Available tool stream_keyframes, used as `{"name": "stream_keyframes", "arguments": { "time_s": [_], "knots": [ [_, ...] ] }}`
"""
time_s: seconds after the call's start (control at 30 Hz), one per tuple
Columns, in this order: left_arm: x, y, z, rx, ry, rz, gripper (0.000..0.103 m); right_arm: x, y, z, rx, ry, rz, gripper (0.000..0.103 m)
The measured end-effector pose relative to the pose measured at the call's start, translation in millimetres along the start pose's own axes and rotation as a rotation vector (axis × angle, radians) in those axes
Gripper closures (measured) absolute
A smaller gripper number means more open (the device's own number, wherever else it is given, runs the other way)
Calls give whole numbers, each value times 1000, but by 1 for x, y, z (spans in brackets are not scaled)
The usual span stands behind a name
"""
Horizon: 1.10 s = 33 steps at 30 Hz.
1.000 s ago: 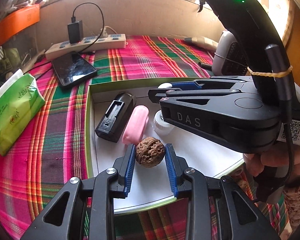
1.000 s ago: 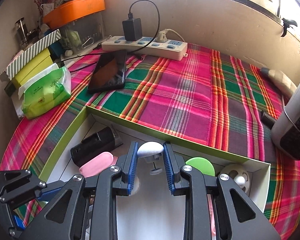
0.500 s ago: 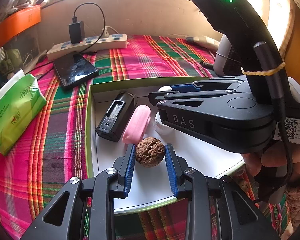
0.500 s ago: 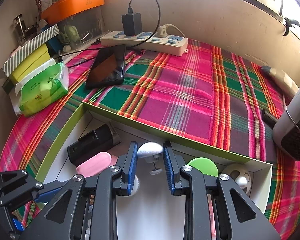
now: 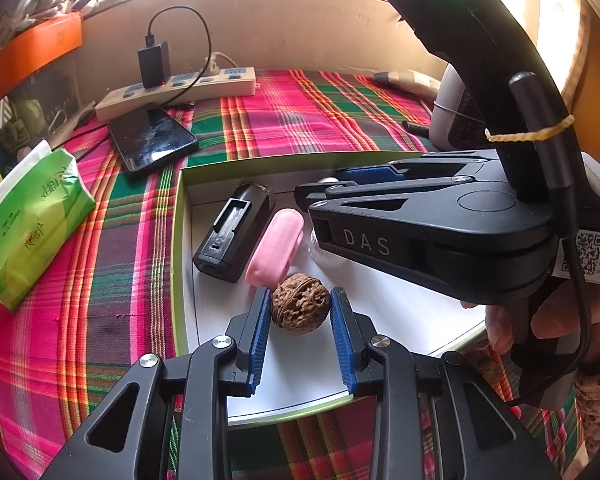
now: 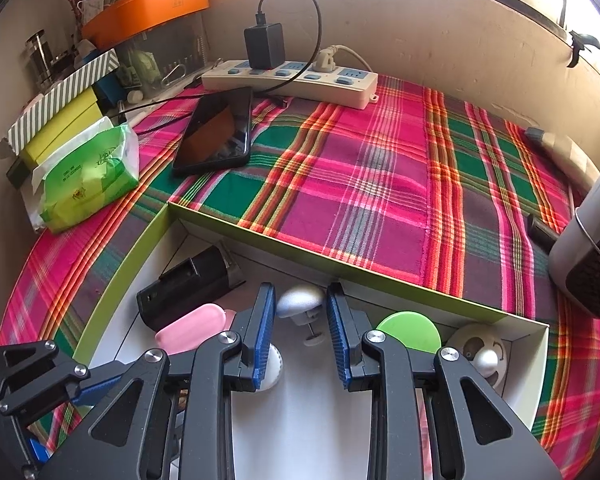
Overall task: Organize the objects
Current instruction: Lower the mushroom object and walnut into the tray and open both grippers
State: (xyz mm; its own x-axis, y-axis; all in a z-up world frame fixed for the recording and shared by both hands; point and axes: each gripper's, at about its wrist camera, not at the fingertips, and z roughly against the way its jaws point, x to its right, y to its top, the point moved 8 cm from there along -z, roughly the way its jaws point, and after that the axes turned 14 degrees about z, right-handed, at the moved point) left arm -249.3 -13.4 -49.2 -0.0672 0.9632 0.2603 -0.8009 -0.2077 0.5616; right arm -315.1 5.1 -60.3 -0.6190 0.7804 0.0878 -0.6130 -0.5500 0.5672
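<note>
Both tongs hang over the green-rimmed white box (image 5: pixel 179 240). My left gripper (image 5: pixel 300 312) stands spread around a walnut (image 5: pixel 299 309) on the box floor, pads just clear of the shell. Just past it lie a pink case (image 5: pixel 276 246) and a black charger cradle (image 5: pixel 232 232). My right gripper (image 6: pixel 301 322) is spread around a white knob (image 6: pixel 300 300). Farther off on the plaid cloth (image 6: pixel 360 184) I see a phone (image 6: pixel 216 134), then a power strip (image 6: pixel 292 82)
</note>
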Motion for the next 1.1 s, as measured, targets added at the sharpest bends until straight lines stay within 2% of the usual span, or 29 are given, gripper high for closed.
{"name": "stream_keyframes", "arguments": {
  "time_s": [0.1, 0.3, 0.43, 1.1],
  "knots": [
    [1, 0, 0, -1, 1, -2, 75, -2, 0, 1, 2, 8, 4, 67],
    [1, 0, 0, 1, 0, -1, 75, -1, 1, 4, 14, 5, -6, 66],
    [0, -1, 1, 0, -2, 6, 74, 0, 2, 7, 24, 2, -8, 60],
    [2, -8, 19, 24, 9, 11, 73, 3, -8, 30, 59, -7, -69, 58]
  ]
}}
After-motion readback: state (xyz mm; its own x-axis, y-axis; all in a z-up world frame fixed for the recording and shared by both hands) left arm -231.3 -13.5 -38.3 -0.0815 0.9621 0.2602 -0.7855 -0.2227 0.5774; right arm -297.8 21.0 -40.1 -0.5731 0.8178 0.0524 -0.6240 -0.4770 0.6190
